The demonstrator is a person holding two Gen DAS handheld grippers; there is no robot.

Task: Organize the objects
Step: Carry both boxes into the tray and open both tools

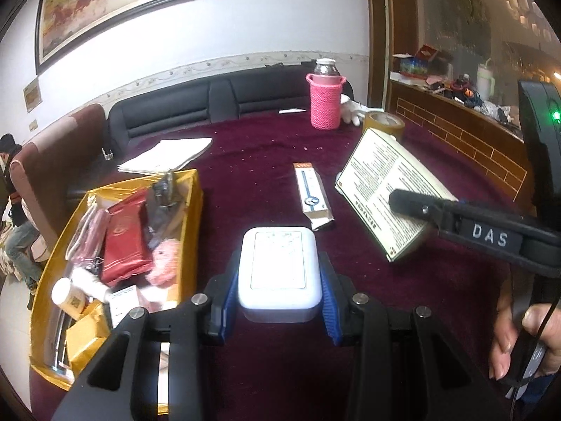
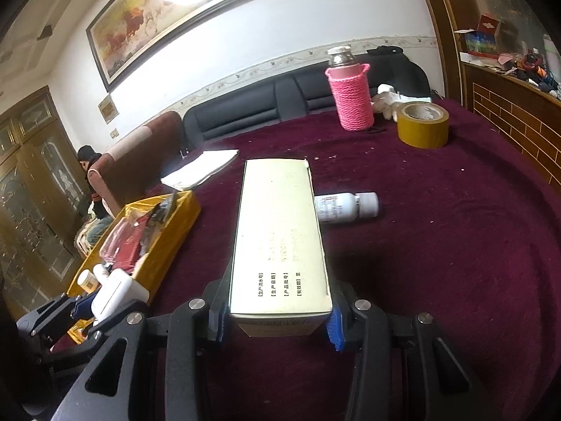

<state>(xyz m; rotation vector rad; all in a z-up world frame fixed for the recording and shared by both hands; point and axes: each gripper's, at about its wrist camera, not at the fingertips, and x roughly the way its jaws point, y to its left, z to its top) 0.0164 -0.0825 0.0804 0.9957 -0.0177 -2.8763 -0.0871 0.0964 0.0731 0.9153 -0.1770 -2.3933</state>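
My left gripper (image 1: 278, 291) is shut on a white rounded case (image 1: 278, 263), its blue pads pressing both sides, just right of the yellow box (image 1: 191, 210). That box holds a red packet, a pink toy, small bottles and several other items. My right gripper (image 2: 278, 315) is shut on a long cream carton (image 2: 280, 231) held above the maroon tabletop (image 2: 438, 245). In the left wrist view the carton (image 1: 382, 182) is tilted, its printed face showing, with the right gripper (image 1: 410, 210) on it. The right wrist view shows the left gripper (image 2: 101, 305) and the case (image 2: 117, 293) by the yellow box (image 2: 175, 242).
A narrow box (image 1: 312, 196) and a white bottle (image 2: 347, 207) lie on the cloth. Further back stand a pink knitted bottle (image 2: 352, 101), a tape roll (image 2: 422, 124), a white glove and a stack of papers (image 2: 201, 170). A black sofa and a cluttered wooden counter border the table. A person sits far left.
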